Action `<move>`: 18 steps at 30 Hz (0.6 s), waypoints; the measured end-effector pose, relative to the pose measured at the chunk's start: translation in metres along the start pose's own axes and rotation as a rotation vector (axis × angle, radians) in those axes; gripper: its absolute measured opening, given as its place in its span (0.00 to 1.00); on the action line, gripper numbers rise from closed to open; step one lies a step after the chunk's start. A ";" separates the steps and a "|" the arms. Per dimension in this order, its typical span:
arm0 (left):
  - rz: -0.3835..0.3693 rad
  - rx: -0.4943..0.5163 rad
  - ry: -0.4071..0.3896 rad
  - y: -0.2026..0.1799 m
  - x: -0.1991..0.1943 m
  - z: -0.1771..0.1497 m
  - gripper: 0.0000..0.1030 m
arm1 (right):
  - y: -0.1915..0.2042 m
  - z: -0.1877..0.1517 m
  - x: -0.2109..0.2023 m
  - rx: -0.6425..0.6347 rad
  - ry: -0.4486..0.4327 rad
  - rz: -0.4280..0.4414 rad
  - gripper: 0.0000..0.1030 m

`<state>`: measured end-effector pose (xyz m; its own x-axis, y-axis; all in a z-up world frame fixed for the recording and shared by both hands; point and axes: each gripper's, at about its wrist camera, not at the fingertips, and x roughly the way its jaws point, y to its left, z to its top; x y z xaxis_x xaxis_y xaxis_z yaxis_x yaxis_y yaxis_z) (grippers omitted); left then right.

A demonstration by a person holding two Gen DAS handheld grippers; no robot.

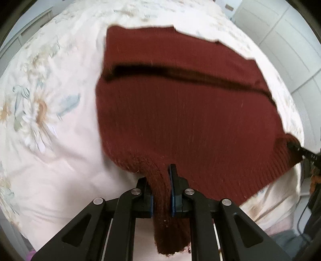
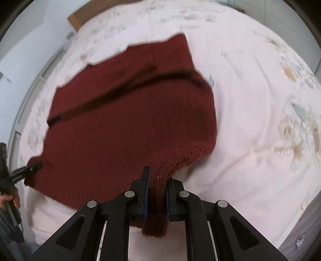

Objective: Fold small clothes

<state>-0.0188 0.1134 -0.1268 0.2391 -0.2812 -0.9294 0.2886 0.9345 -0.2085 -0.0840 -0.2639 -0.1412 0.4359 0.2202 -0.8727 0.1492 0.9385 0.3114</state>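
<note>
- sweater (image 1: 180,112), dark red ribbed knit, lies spread on our bed's pale floral bedspread (image 1: 60,140), its near ribbed hem lifted at both corners.
- our left gripper (image 1: 160,180) has its two fingers pressed together on a bunched corner of the hem; a tail of knit hangs down between the blue pads (image 1: 173,192) toward the camera.
- our right gripper (image 2: 157,181) is clamped the same way on the other hem corner, knit squeezed between its fingers and drooping below them.
- a dark shadowed fold line (image 1: 180,75) runs across the sweater from side to side, with more knit lying flat beyond it.
- edges: the far edge of the sweater is stepped and uneven against the bedspread; the hem between the two grippers sags in a shallow curve.
- open room: the left wrist view shows a wide stretch of bare bedspread on the sweater's left, the right wrist view a wide stretch on its right; more bedspread lies beyond the far edge.
- only the left wrist view shows white cabinet panels (image 1: 280,40) past the bed's far right side.
- only the right wrist view shows a brown board (image 2: 75,19) at the bed's far left corner and our left hand (image 2: 10,198) gripping its tool handle.
- both views are motion-blurred, so fine knit detail is unclear.
</note>
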 end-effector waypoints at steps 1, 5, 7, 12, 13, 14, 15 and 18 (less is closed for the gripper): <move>-0.007 -0.011 -0.018 0.000 -0.006 0.007 0.09 | 0.001 0.007 -0.003 0.000 -0.020 0.004 0.12; -0.005 -0.029 -0.077 0.007 -0.021 0.042 0.09 | 0.003 0.040 -0.013 0.007 -0.090 0.022 0.12; -0.005 -0.043 -0.105 0.011 -0.028 0.057 0.09 | 0.001 0.052 -0.024 0.005 -0.124 0.033 0.12; 0.013 -0.047 -0.173 0.026 -0.055 0.088 0.09 | 0.013 0.093 -0.031 -0.006 -0.200 0.042 0.12; 0.017 -0.047 -0.185 0.017 -0.047 0.103 0.09 | 0.016 0.103 -0.031 -0.007 -0.215 0.039 0.12; 0.015 -0.050 -0.196 0.017 -0.048 0.111 0.09 | 0.018 0.113 -0.033 -0.013 -0.228 0.030 0.12; 0.008 -0.054 -0.206 0.017 -0.050 0.120 0.09 | 0.020 0.122 -0.032 -0.023 -0.239 0.019 0.12; 0.011 -0.048 -0.230 0.017 -0.051 0.148 0.09 | 0.028 0.151 -0.026 -0.041 -0.243 0.005 0.12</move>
<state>0.1113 0.1107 -0.0377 0.4484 -0.3084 -0.8389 0.2418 0.9455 -0.2182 0.0425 -0.2838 -0.0533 0.6381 0.1588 -0.7534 0.1126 0.9487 0.2953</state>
